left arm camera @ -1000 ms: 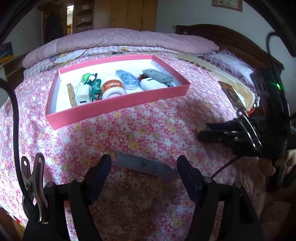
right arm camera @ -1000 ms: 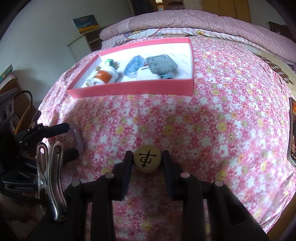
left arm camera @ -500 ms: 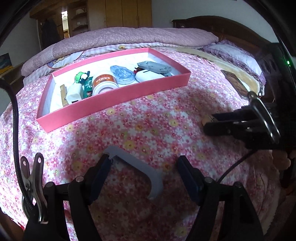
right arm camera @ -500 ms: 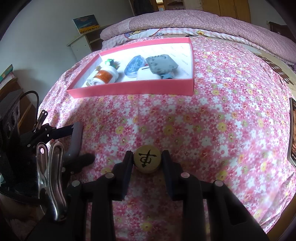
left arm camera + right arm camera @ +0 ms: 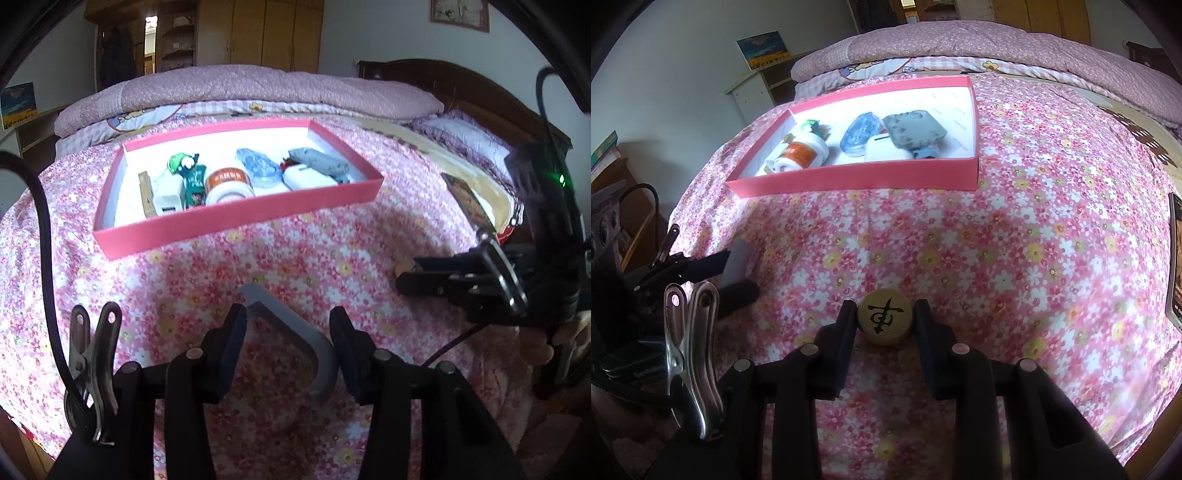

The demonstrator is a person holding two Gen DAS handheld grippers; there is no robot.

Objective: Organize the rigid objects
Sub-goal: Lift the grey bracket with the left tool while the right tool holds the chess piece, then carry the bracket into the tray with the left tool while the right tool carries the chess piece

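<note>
Two handheld grippers over a floral bedspread (image 5: 1015, 240), each with a small object between its fingers.

Left-wrist view: the left gripper (image 5: 288, 343), at lower centre of the frame, has just been closing its jaws around a grey curved plastic piece (image 5: 295, 332); the piece touches the right pad, while contact at the left pad cannot be told. Right-wrist view: the right gripper (image 5: 885, 325), at lower centre, is clamped on a round wooden chess piece (image 5: 884, 320) with a black character on its face, both pads touching its rim. A pink tray (image 5: 857, 181) lies in the upper middle of both frames, holding a white charger (image 5: 168, 197), an orange-labelled jar (image 5: 229, 184) and a grey flat part (image 5: 914, 129).
</note>
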